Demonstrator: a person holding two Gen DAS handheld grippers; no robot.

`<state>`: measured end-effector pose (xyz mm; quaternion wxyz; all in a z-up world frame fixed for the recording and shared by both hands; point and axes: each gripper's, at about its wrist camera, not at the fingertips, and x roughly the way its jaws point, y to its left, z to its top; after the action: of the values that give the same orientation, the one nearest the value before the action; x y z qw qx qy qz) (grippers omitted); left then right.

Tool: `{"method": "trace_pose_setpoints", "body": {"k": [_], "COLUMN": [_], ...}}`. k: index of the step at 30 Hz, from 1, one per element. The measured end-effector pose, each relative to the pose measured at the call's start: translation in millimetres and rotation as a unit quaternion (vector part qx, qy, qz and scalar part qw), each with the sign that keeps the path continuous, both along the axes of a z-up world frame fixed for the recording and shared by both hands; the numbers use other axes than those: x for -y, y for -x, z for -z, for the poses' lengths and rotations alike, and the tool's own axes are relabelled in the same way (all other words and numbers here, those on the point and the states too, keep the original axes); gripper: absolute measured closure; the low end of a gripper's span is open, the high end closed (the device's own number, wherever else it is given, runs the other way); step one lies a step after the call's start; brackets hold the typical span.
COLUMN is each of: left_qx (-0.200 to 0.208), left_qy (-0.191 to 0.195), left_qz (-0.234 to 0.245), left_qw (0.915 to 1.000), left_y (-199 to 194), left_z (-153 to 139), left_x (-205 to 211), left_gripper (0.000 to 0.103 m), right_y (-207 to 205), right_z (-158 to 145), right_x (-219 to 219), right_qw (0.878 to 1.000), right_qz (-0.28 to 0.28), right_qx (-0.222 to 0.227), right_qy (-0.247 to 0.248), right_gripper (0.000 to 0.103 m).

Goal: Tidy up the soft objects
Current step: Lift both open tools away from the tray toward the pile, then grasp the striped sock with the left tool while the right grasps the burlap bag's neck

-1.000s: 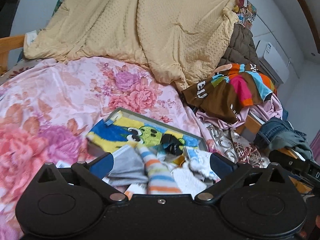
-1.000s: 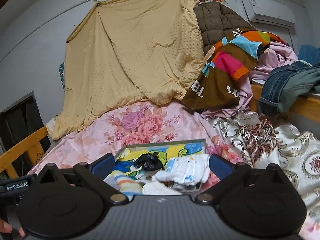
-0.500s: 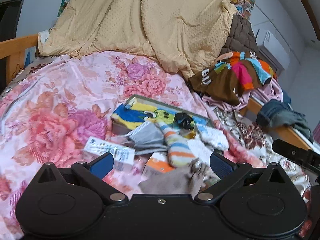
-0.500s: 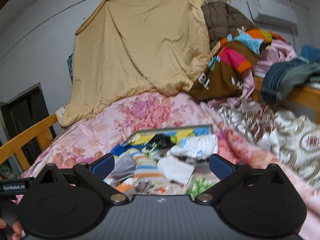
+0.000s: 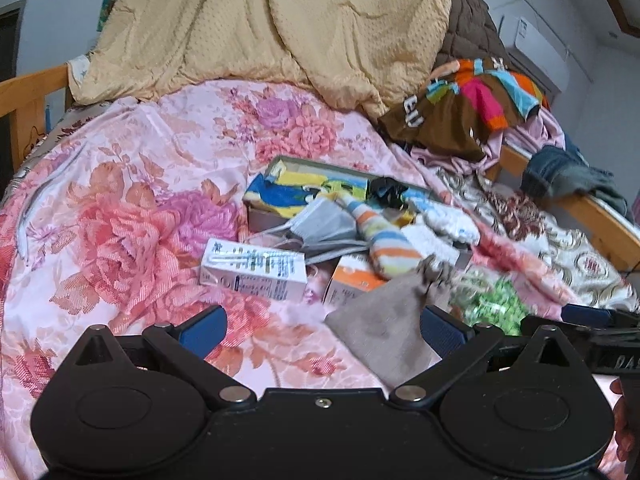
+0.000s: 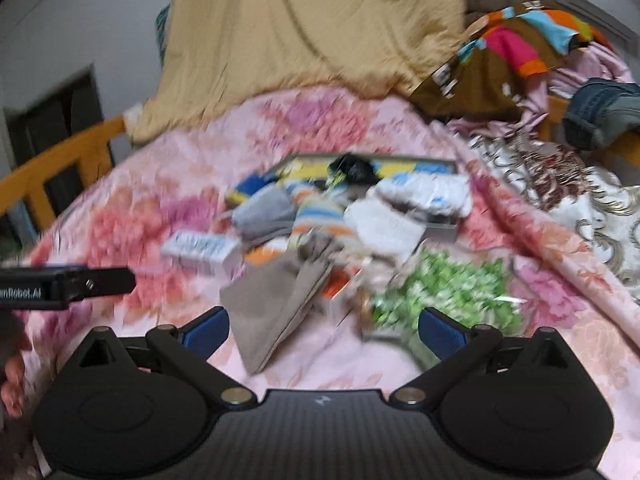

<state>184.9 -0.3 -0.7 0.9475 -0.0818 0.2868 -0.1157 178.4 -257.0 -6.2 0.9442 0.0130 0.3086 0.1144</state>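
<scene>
Tongs: left tongs (image 5: 322, 326) and right tongs (image 6: 322, 326) spread wide, empty | right view motion-blurred | grey pouch (image 5: 380, 326) partly hidden.

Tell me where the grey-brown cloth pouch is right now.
In the left wrist view the grey-brown pouch lies on the pink floral bedspread, low and right of centre, just in front of the orange box and left of the green-patterned item.

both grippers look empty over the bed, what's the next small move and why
Probably ease the left gripper forward and down onto the flat grey-brown cloth pouch. Both grippers are open and hold nothing, and the pouch lies on the pink floral bedspread just ahead of the fingers, outside the shallow box of socks, the nearest soft item. The right gripper view is blurred.
</scene>
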Motion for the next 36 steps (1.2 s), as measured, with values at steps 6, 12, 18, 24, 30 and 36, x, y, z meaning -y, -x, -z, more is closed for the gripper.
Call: {"method": "trace_pose_setpoints", "body": {"k": [6,12,18,24,30,36], "left_qx": [-0.011,-0.012,-0.024,-0.027,-0.035,-0.041], "left_qy": [-0.017,-0.037,-0.032,-0.013,-0.011,0.010], "left_qz": [0.028,0.055,0.072,0.075,0.098,0.105], "left_qw": [0.9994,0.9978,0.9966,0.9967,0.9946,0.9935], "left_y": [-10,-19,-34,-59,-81,-106], "left_z": [20,38,49,47,47,43], "left_x": [-2,-4,-11,-12,-3,12], "left_gripper": [0.001,0.001,0.001,0.001,0.001,0.001], "right_y": [-8,-16,-26,-35,-42,-48], "right_z": [21,33,40,47,51,55], "right_x": [-20,-28,-30,-40,-50,-51], "right_qw": [0.999,0.998,0.998,0.998,0.998,0.998], "right_qz": [-0.028,-0.029,-0.015,-0.031,-0.047,-0.043], "right_qx": [-0.042,-0.057,-0.047,-0.037,-0.021,-0.019], "right_qy": [0.012,0.025,0.027,0.027,0.036,0.038], "right_gripper": [0.000,0.000,0.000,0.000,0.000,0.000]}}
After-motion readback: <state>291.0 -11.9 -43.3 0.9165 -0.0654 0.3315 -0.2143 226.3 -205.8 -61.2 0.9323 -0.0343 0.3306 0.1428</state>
